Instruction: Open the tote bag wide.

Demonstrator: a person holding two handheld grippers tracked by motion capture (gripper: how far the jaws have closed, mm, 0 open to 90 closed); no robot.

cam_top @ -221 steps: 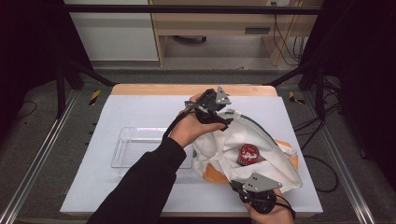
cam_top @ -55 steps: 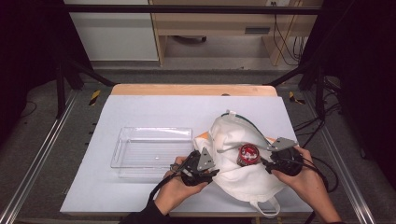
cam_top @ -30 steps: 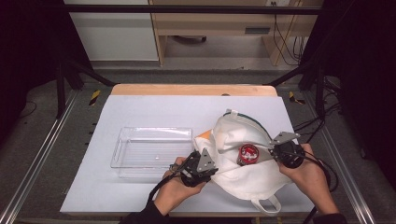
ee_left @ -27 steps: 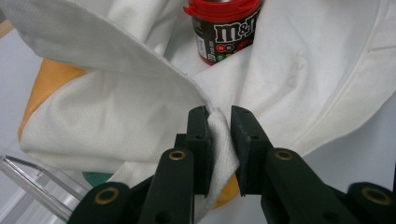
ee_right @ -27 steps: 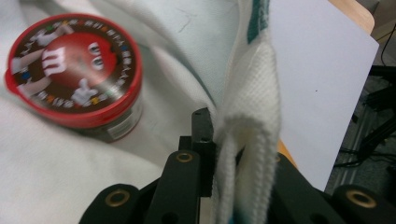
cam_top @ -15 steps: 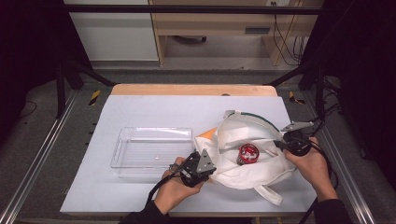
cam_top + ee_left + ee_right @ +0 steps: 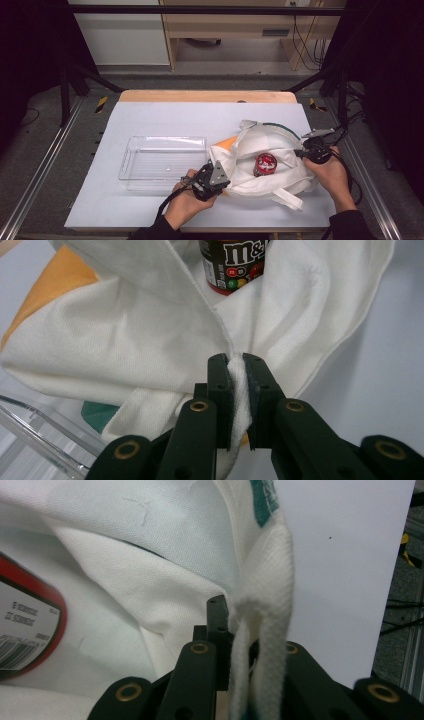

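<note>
Cloth bag (image 7: 260, 165) lies on counter (image 7: 165, 117), just right of clear tray (image 7: 162, 157), mouth pulled wide. Red candy can (image 7: 265, 164) upright inside bag, label visible. Orange patch (image 7: 225, 143) peeks from bag's tray-side edge. Left claw (image 7: 223, 181) at bag's near-left rim, jaws having just been closing, now pinching fold of white cloth. Right claw (image 7: 298, 153) at bag's far-right rim, pressed tight on rim and white strap (image 7: 262, 645)
</note>
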